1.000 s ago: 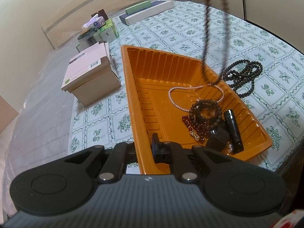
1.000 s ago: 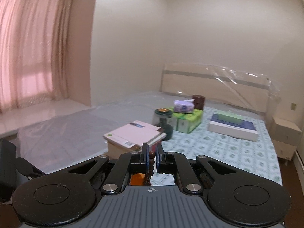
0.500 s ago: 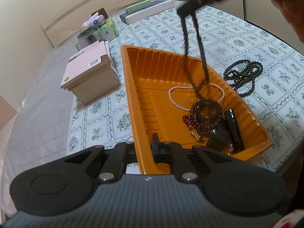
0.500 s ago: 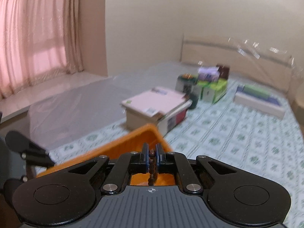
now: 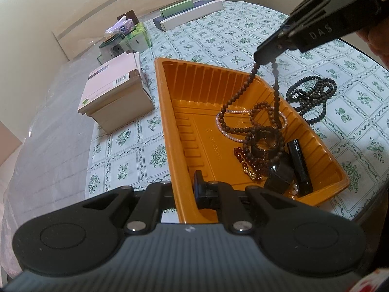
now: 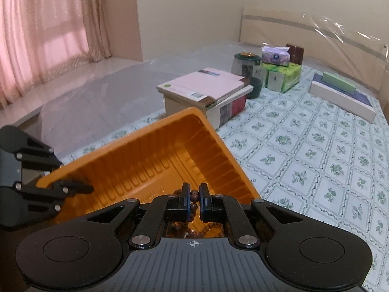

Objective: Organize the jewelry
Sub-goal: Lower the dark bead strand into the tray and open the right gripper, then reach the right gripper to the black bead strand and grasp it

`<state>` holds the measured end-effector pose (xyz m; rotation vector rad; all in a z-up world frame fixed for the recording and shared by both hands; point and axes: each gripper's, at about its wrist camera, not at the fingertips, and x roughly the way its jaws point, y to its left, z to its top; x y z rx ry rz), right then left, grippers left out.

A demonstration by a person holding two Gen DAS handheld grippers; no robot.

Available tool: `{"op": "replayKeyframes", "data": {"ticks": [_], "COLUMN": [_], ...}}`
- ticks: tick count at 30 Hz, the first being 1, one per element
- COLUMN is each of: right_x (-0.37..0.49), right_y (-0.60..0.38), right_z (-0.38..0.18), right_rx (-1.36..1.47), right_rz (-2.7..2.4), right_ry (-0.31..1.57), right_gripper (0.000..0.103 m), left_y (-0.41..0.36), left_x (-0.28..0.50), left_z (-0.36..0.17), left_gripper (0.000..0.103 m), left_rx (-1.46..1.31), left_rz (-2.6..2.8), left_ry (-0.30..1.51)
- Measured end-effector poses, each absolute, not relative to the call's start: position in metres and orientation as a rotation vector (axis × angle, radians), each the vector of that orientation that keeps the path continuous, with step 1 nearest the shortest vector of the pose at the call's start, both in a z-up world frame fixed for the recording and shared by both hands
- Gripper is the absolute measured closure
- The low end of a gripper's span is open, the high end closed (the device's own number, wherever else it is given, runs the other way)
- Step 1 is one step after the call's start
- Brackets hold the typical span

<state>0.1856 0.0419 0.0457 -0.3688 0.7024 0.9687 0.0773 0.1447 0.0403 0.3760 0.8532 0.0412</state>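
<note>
An orange plastic tray [image 5: 209, 90] lies on the flowered cloth. My left gripper [image 5: 189, 187] is shut on its near wall, one finger inside and one outside. From the upper right my right gripper [image 5: 267, 58] reaches over the tray, shut on a brown bead necklace [image 5: 245, 85]. The necklace hangs down and its lower loops rest on the tray floor. Under it lie a pink pearl strand [image 5: 228, 132], a dark red bracelet [image 5: 241, 155], a black tube [image 5: 299, 166] and a black box [image 5: 279, 175]. In the right wrist view a brown bead [image 6: 193, 194] sits between the fingers above the tray [image 6: 145, 150].
A dark bead strand [image 5: 313, 95] lies on the cloth right of the tray. A pink-lidded box [image 5: 114, 92] stands to its left, with tissue boxes [image 5: 138, 36], a jar [image 6: 245, 64] and flat boxes [image 5: 192, 14] further back. The table edge curves at the right.
My right gripper has come down over the tray with the brown necklace, whose lower part now rests coiled in the tray. The left gripper and the tray have stayed put.
</note>
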Motion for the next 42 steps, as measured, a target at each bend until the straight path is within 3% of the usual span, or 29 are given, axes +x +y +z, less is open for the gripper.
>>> {"op": "replayKeyframes", "data": {"ticks": [13, 20, 22, 24, 25, 34, 42], "right_x": [0.192, 0.190, 0.190, 0.189, 0.188, 0.183, 0.180], "right_y": [0.037, -0.008, -0.028, -0.049, -0.062, -0.155, -0.173], "right_z": [0.040, 0.052, 0.049, 0.043, 0.039, 0.000, -0.030], "right_rx": [-0.303, -0.172, -0.147, -0.142, -0.133, -0.056, -0.083], "right_rz": [0.988, 0.901, 0.840, 0.788, 0.751, 0.523, 0.464], "right_ry": [0.751, 0.660, 0.641, 0.630, 0.626, 0.750, 0.810], "right_gripper": [0.096, 0.094, 0.086, 0.053, 0.049, 0.048, 0.048], "left_y": [0.145, 0.145, 0.145, 0.145, 0.145, 0.145, 0.145], "left_x": [0.077, 0.077, 0.077, 0.077, 0.077, 0.077, 0.077], "left_z": [0.040, 0.040, 0.040, 0.040, 0.040, 0.041, 0.041], "left_gripper": [0.096, 0.096, 0.096, 0.096, 0.096, 0.096, 0.095], "left_rx": [0.373, 0.373, 0.372, 0.373, 0.373, 0.367, 0.369], "left_rz": [0.041, 0.041, 0.040, 0.039, 0.039, 0.042, 0.043], "left_ry": [0.854, 0.854, 0.853, 0.853, 0.852, 0.851, 0.853]}}
